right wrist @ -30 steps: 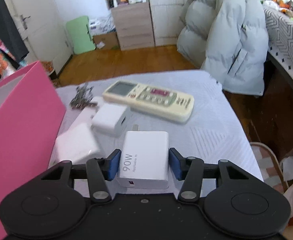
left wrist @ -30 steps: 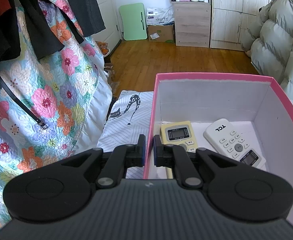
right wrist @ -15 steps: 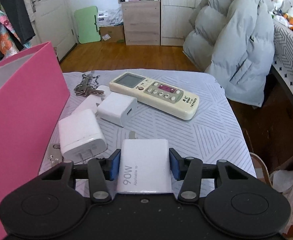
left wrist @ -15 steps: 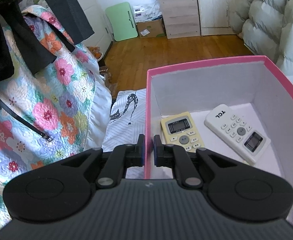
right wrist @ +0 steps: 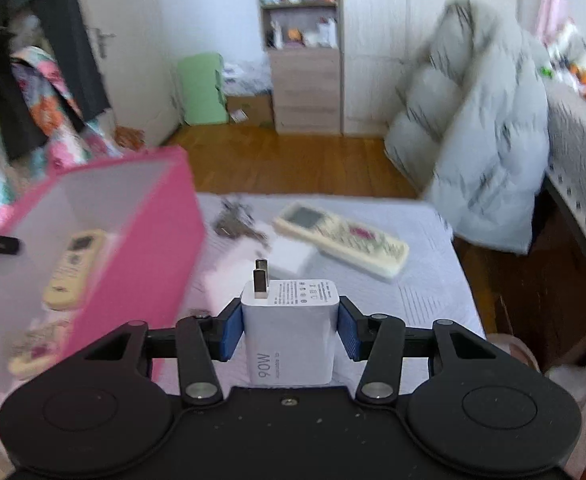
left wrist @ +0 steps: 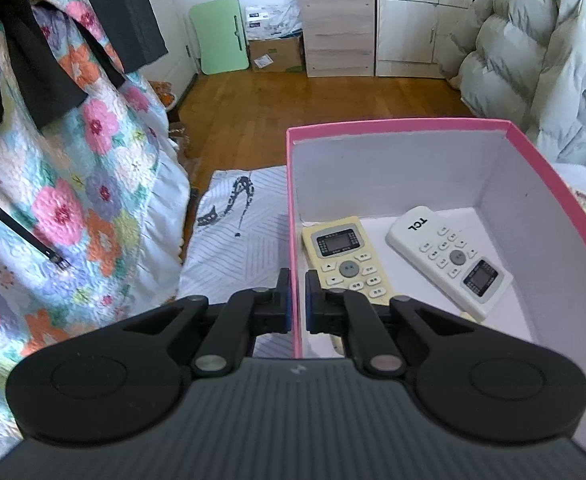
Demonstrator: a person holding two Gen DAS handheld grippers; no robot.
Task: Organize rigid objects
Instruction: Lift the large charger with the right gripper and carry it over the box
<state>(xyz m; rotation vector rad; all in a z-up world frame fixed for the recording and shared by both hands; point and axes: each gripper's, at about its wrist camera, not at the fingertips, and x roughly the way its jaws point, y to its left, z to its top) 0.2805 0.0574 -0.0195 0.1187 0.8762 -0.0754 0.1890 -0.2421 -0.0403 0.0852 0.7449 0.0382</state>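
Your right gripper (right wrist: 291,328) is pinching the white 90W charger (right wrist: 289,336) by its two side faces, the blue pads (right wrist: 233,330) flat against it, prongs pointing away from you and the printed label facing up. The charger hangs clear of the pale patterned bedspread (right wrist: 425,280). Beyond it on the bedspread lie a smaller white charger (right wrist: 291,258), a bunch of keys (right wrist: 235,222) and a long cream remote (right wrist: 341,240) set at a slant, all blurred. To the left of the charger stands the pink box (right wrist: 161,248), its white inside showing a yellowish remote; a dark gripper tip shows at the far left edge of this view. Your left gripper (left wrist: 296,300) is pressed together on the near left wall of the pink box (left wrist: 397,124), one finger outside and one inside, the pink rim running up between them. In the box, on its white floor, a yellow remote (left wrist: 347,258) lies just past your inner finger, and a white TCL remote (left wrist: 449,260) lies beside it to the right, slanted, the two apart. Outside the box on the left hangs a floral quilt (left wrist: 73,200) with dark clothes (left wrist: 49,40) over it, and a grey puffer coat (left wrist: 533,60) is heaped across the wooden floor (left wrist: 313,104).
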